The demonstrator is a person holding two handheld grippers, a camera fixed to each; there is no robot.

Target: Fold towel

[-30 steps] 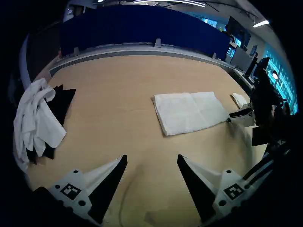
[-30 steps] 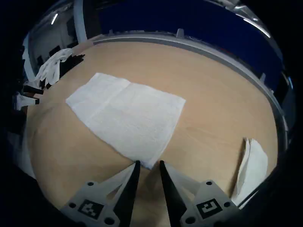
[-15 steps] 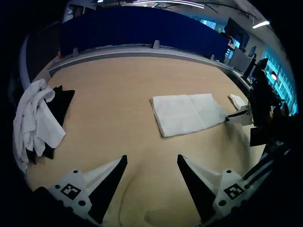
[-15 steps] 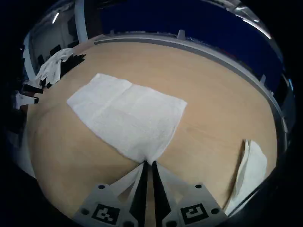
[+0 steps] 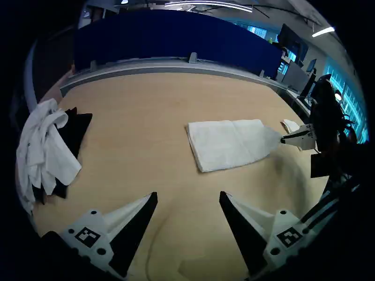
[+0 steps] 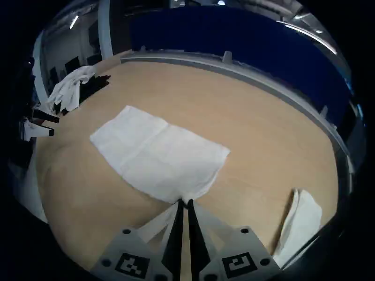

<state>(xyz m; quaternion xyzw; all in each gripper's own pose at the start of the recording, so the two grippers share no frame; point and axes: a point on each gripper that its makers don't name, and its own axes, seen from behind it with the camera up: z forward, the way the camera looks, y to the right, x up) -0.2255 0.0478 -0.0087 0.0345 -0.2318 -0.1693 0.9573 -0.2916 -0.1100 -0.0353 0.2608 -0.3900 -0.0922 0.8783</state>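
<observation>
Since a second ago the right gripper [image 6: 183, 202] has closed: its fingers, then spread either side of the near corner of the towel [image 6: 159, 157], are now clenched on that corner, with the tips pressed almost together. In the left gripper view that corner is now drawn out into a point at the right gripper's tip, where it lay flat before, and a soft shadow sits under it. The rest of the towel lies flat on the light wooden table [image 5: 140, 107], roughly at its middle, with a crease running across it. The left gripper [image 5: 187, 194] hangs over the near part of the table, well apart from the towel, its fingers spread wide and gripping nothing. A heap of white and black clothes [image 5: 44, 150] sits near the table's left edge. A folded white cloth [image 6: 300, 220] lies near the table's edge, to the right of the right gripper. A blue partition [image 5: 173, 37] runs along the far side.
</observation>
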